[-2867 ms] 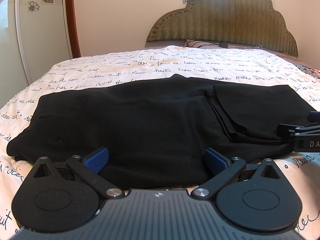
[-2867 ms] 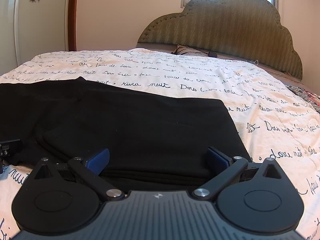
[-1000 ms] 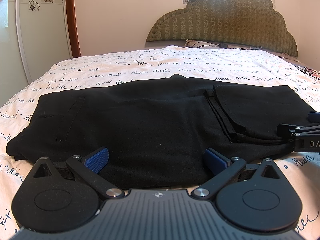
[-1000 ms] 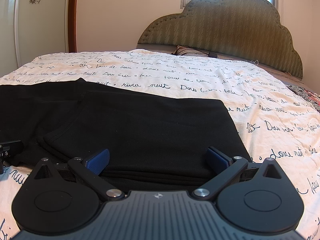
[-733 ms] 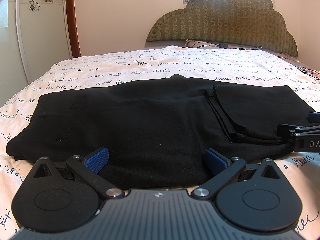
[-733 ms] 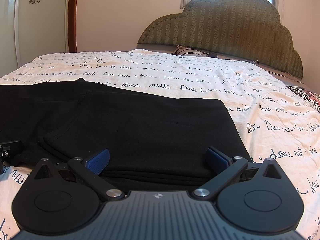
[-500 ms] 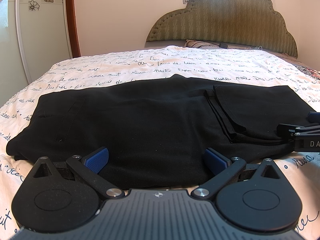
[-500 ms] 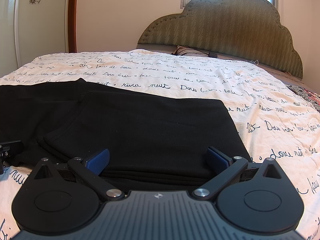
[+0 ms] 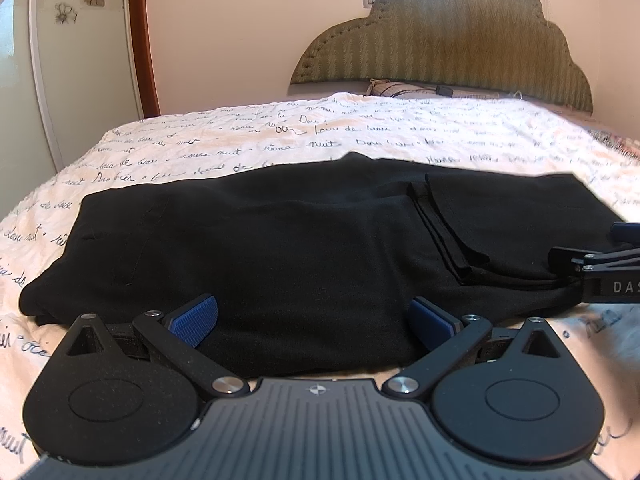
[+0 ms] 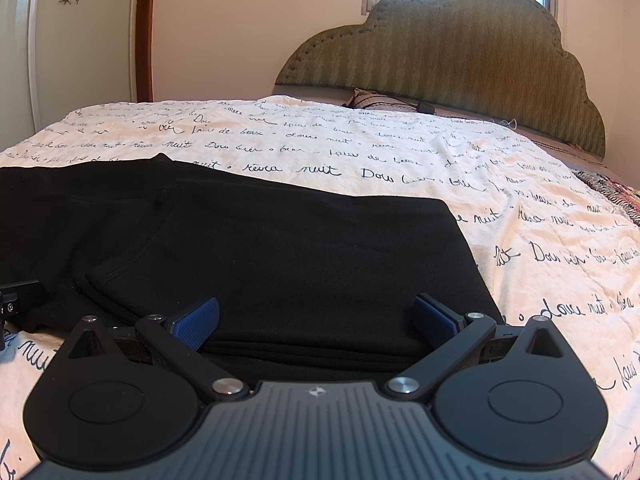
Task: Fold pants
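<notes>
Black pants (image 9: 280, 248) lie flat across the bed, waist end at the left, leg ends folded back on top at the right (image 10: 304, 256). My left gripper (image 9: 314, 320) is open, its blue pads (image 9: 194, 316) spread wide at the near edge of the pants, low over the bedspread. My right gripper (image 10: 316, 320) is open too, its blue pads (image 10: 434, 316) on either side of the near edge of the folded leg section. The right gripper also shows at the right edge of the left wrist view (image 9: 600, 268). A bit of the left gripper shows at the left edge of the right wrist view (image 10: 18, 298).
The bed has a white bedspread with black script (image 10: 400, 160). A green padded headboard (image 9: 448, 40) stands at the far end, with a small pillow and cable (image 9: 400, 89) below it. A wall with a wooden door frame (image 9: 142, 40) is at the left.
</notes>
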Motion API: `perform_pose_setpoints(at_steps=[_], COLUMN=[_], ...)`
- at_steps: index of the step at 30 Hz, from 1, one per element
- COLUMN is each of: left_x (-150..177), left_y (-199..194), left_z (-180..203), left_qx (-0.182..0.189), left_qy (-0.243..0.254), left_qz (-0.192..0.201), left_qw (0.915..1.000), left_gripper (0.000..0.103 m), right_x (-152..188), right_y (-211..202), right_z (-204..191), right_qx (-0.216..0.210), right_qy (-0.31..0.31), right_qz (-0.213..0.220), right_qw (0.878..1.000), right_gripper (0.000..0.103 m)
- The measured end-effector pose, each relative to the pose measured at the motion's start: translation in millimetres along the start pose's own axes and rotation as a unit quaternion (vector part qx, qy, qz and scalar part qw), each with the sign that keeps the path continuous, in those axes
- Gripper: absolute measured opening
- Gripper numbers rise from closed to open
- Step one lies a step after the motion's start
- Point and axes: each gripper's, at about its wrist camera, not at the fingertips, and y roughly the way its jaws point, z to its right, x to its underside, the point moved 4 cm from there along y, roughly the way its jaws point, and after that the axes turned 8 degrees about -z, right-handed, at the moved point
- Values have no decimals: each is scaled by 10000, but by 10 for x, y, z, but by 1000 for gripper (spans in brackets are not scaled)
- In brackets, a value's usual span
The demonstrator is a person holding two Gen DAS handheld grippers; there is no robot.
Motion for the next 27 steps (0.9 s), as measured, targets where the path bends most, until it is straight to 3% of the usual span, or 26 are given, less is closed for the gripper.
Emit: perform_pose_setpoints(at_steps=[3, 6, 11, 13, 15, 18, 21, 25, 27], left_x=[-22, -36, -36, -24, 17, 168, 258, 250, 244], left_y=[-115, -255, -373, -356, -313, -261, -247, -252, -277], left_z=[-316, -798, -1703, -2029, -2302, -2581, -2641, -2589, -2585], left_qx=[60, -486, -1119, -1324, -1430, -1461, -1328, -1351, -1281], left_qy=[-491, -1052, -1877, -2254, -2563, -2905, -2939, -2803, -2847], left_qz=[-51, 3, 8, -131, -277, -487, -507, -522, -507], left_qw=[9988, 9933, 9758, 9651, 9556, 9444, 9452, 9489, 9487], left_gripper=[103, 103, 103, 103, 103, 102, 103, 103, 103], right_x=[-59, -148, -267, -275, -247, -123, -8, -48, -85], right_y=[-227, -448, -580, -636, -653, -607, -511, -399, -334], right_z=[-137, -515, -1537, -1981, -2418, -2950, -3330, -3598, -3687], right_qx=[-467, -990, -1652, -1510, -1067, -768, -710, -206, 221], right_qy=[-19, -389, -1772, -2435, -3111, -4048, -4626, -4796, -4911], right_qz=[586, 985, 791, 1001, 1262, 1515, 1553, 1919, 2264], right_qw=[9972, 9894, 9670, 9528, 9359, 8985, 8700, 8560, 8409], right_gripper=[103, 103, 103, 103, 103, 103, 103, 103, 103])
